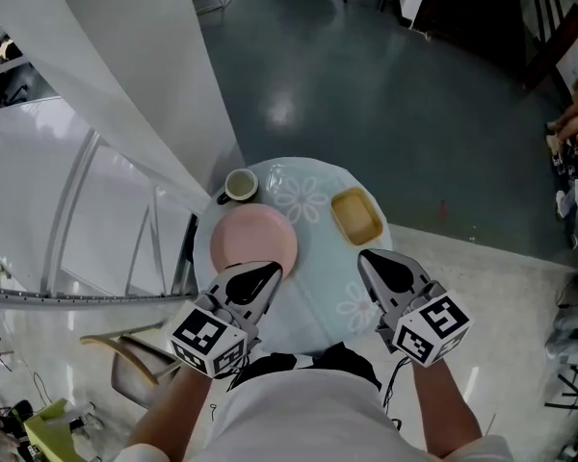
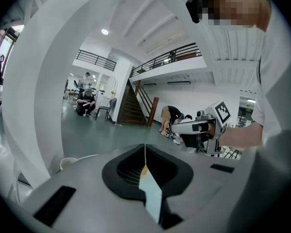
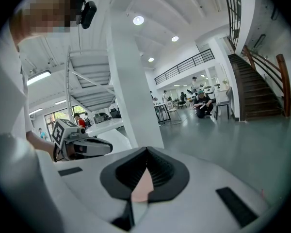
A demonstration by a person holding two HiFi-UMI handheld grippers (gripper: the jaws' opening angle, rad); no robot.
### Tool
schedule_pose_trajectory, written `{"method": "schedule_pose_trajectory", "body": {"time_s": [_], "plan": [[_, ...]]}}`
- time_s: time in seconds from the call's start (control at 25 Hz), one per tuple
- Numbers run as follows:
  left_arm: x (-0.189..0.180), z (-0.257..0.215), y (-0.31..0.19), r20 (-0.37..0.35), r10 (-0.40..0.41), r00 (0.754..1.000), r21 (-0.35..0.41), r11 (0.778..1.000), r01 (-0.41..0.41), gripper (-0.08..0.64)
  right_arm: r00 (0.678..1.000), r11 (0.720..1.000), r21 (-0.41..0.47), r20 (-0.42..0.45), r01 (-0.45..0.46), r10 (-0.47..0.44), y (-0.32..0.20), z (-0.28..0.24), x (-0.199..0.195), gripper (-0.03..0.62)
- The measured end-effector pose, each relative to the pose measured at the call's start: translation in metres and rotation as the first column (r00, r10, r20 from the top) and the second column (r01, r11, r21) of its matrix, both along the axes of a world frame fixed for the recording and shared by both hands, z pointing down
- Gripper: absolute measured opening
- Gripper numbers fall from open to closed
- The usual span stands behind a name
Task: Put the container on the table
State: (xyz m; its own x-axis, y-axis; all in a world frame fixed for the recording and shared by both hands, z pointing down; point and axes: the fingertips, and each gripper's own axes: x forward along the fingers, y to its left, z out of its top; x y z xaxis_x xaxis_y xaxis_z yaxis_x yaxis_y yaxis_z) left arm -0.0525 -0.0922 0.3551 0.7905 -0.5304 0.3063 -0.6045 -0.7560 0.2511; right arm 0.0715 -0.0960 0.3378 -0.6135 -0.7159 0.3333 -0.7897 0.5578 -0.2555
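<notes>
Grey plastic with black-lined jaws, the left gripper (image 1: 269, 270) hangs nearest the person, above the near left edge of a round pale-blue bench printed with white flowers (image 1: 320, 263); its own view shows the jaws pressed together along one thin line with nothing between them; the right gripper (image 1: 367, 257) hangs level with it over the near right edge, its jaws likewise closed tight and empty; the two tips are well apart and touch nothing; just beyond the left gripper a round pink plate (image 1: 253, 240) lies on the bench; beyond the right gripper the shallow yellow rectangular container (image 1: 355, 216) rests flat on the bench's right side, apart from the plate; farther left, at the far rim, stands a small white cup (image 1: 240, 184); past the bench spreads a dark grey-green floor (image 1: 366, 94).
</notes>
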Motion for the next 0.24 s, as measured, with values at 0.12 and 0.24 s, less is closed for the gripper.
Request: {"method": "schedule_pose_trajectory", "body": {"time_s": [0.12, 0.24], "plan": [[0.0012, 0.0004, -0.0013, -0.001, 0.002, 1.000, -0.001, 1.000, -0.002, 0.028, 1.000, 1.000, -0.002, -0.002, -0.002, 0.002, -0.0011, 0.0006, 0.0009, 0.023], [0.0023, 0.0016, -0.0024, -0.001, 0.001, 1.000, -0.004, 1.000, -0.001, 0.028, 1.000, 1.000, -0.005, -0.002, -0.004, 0.004, -0.0020, 0.0020, 0.0020, 0.023]]}}
